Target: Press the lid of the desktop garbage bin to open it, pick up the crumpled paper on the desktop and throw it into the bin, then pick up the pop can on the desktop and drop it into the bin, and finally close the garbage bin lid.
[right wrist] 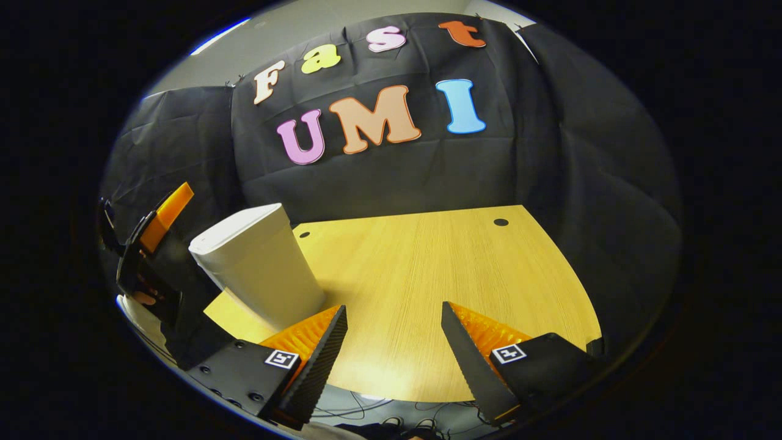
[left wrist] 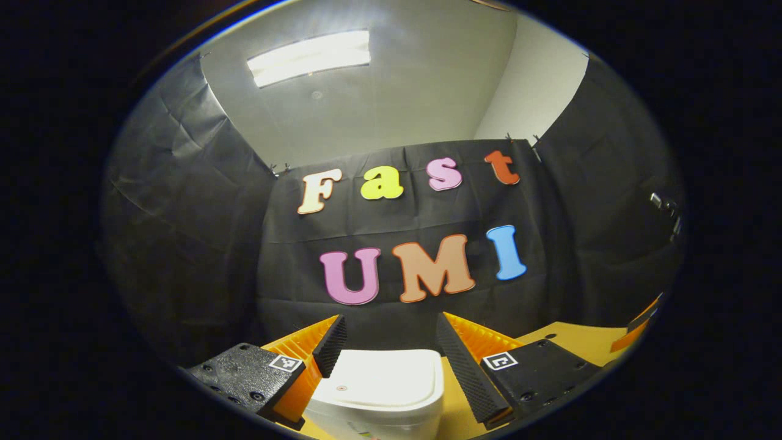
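In the left gripper view, the white garbage bin [left wrist: 382, 382] sits low and close with its lid down, just beyond my left gripper [left wrist: 391, 342], which is open with nothing between its fingers. The right gripper view has the same bin [right wrist: 263, 269] standing on the left part of the wooden table [right wrist: 440, 287], lid shut. My right gripper [right wrist: 394, 333] hangs open over the table's near edge, holding nothing. The left gripper [right wrist: 153, 244] appears at the far left beside the bin, with a hand behind it.
The table top has two small round holes [right wrist: 501, 222] near its back edge. Black cloth walls close off the back and sides. Cables [right wrist: 391, 415] lie on the floor below the table's front edge.
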Action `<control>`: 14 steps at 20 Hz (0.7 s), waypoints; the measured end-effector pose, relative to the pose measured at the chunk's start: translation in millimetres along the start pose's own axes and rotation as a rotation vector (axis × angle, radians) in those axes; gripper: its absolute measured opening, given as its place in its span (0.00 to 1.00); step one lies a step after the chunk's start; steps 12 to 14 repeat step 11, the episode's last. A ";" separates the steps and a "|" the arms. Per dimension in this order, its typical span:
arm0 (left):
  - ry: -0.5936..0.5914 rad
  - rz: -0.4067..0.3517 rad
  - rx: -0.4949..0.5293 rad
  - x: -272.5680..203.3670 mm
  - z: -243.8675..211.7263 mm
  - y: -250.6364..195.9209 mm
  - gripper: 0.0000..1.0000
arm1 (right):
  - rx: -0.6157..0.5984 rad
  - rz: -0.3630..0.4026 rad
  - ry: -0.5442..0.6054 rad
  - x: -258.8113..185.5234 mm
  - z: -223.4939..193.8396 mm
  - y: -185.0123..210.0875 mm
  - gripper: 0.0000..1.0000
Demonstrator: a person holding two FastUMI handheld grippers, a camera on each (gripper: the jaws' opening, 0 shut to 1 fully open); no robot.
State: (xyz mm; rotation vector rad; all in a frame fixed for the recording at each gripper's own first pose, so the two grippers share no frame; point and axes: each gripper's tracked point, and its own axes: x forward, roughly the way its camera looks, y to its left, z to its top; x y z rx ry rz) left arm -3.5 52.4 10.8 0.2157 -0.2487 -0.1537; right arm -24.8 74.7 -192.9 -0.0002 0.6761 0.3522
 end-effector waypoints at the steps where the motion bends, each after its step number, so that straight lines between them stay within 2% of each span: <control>1: 0.012 -0.038 -0.035 -2.2 -0.9 -22.4 0.91 | 0.007 0.000 -0.015 -0.6 4.0 0.3 0.98; 5: 0.083 -0.143 -0.179 -16.1 -10.0 -92.1 0.95 | 0.024 -0.027 -0.082 -5.9 18.2 -4.8 0.98; 6: 0.109 -0.153 -0.208 -18.5 -14.4 -100.4 0.90 | 0.028 -0.038 -0.097 -8.3 19.7 -8.2 0.98; 7: 0.136 -0.150 -0.225 -20.4 -20.0 -104.9 0.90 | 0.037 -0.049 -0.114 -11.5 22.5 -10.7 0.98; 9: 0.179 -0.135 -0.226 -24.0 -29.4 -106.0 0.90 | 0.058 -0.066 -0.149 -17.4 27.7 -14.8 0.98; 11: 0.202 -0.125 -0.179 -28.0 -34.2 -105.9 0.90 | 0.060 -0.094 -0.181 -22.0 29.4 -21.1 0.98; 14: 0.202 -0.125 -0.179 -28.0 -34.2 -105.9 0.90 | 0.060 -0.094 -0.181 -22.0 29.4 -21.1 0.98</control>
